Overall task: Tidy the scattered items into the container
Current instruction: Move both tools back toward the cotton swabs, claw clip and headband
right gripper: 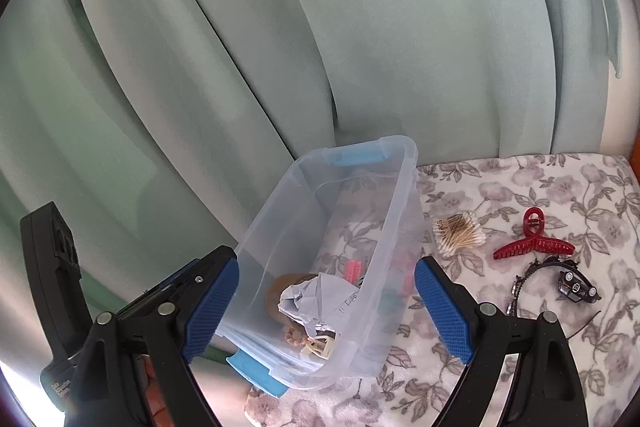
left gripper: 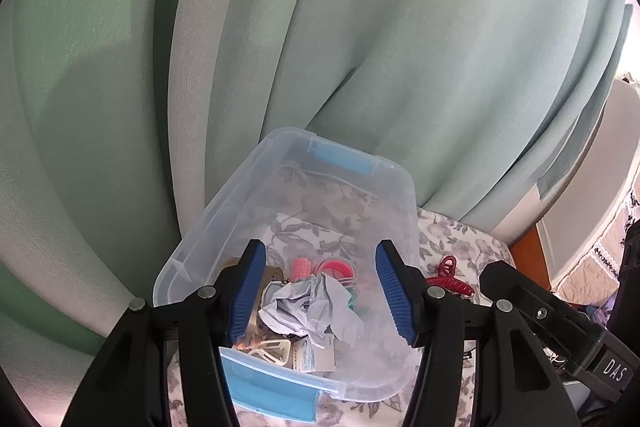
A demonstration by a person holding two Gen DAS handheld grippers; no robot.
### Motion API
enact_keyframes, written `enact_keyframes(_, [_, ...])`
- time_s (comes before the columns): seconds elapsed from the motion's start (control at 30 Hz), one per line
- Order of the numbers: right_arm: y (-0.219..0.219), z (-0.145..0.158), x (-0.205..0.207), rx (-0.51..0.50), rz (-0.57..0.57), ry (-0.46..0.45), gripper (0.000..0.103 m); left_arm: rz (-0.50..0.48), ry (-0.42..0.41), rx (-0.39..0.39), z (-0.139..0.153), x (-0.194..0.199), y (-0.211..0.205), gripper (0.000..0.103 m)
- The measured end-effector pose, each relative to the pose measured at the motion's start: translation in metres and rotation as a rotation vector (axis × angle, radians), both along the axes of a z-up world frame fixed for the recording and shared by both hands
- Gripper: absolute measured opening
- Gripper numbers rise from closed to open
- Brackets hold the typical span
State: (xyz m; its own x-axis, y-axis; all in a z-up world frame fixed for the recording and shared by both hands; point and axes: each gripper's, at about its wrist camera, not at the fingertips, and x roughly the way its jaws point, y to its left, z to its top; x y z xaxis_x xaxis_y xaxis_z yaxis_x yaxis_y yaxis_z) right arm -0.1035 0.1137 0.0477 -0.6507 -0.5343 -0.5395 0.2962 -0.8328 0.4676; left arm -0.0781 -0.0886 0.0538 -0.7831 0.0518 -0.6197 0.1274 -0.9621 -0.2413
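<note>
1. Pale green curtains (left gripper: 360, 27) are filling the upper part of both views; a floral cloth (right gripper: 520, 183) is covering the surface along the bottom.
2. In the left wrist view, the left gripper (left gripper: 320, 295) is hanging at lower centre over the clear plastic container (left gripper: 224, 211); its blue pads are standing wide apart and gripping nothing.
3. Inside the container, crumpled pale paper (left gripper: 308, 307) is lying on top of the other contents; a pink hair roller (left gripper: 303, 267) and a pink ring (left gripper: 336, 267) are sitting behind it; a cream clip (left gripper: 272, 349) is lying near the front wall.
4. In the right wrist view, the right gripper (right gripper: 326, 311) is spreading wide at lower centre, framing the container's near end; its fingers are holding nothing.
5. On the cloth at the right of that frame, well outside the container, a bundle of cotton swabs (right gripper: 460, 233) is lying nearest the box; a red claw hair clip (right gripper: 534, 241) is lying further right; a dark beaded headband (right gripper: 536, 279) and a small black toy car (right gripper: 578, 289) are sitting just below the clip.
</note>
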Motion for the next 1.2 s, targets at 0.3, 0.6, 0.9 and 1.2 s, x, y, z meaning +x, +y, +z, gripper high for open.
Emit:
enact_keyframes(0.3, [0.037, 0.005, 0.018, -0.053, -0.049, 0.009, 0.092, -0.042, 0.001, -0.036, 0.016, 0.008, 0.032, 0.059])
enact_keyframes(0.6, [0.078, 0.009, 0.032, -0.108, -0.125, 0.012, 0.092, -0.117, 0.002, -0.088, 0.031, 0.014, 0.080, 0.059])
enact_keyframes(0.9, [0.123, 0.004, 0.051, -0.154, -0.199, 0.003, 0.092, -0.185, -0.017, -0.142, 0.033, 0.016, 0.124, 0.059])
enact_keyframes(1.2, [0.168, -0.016, 0.062, -0.184, -0.293, -0.045, 0.092, -0.275, -0.076, -0.193, 0.016, 0.015, 0.173, 0.059])
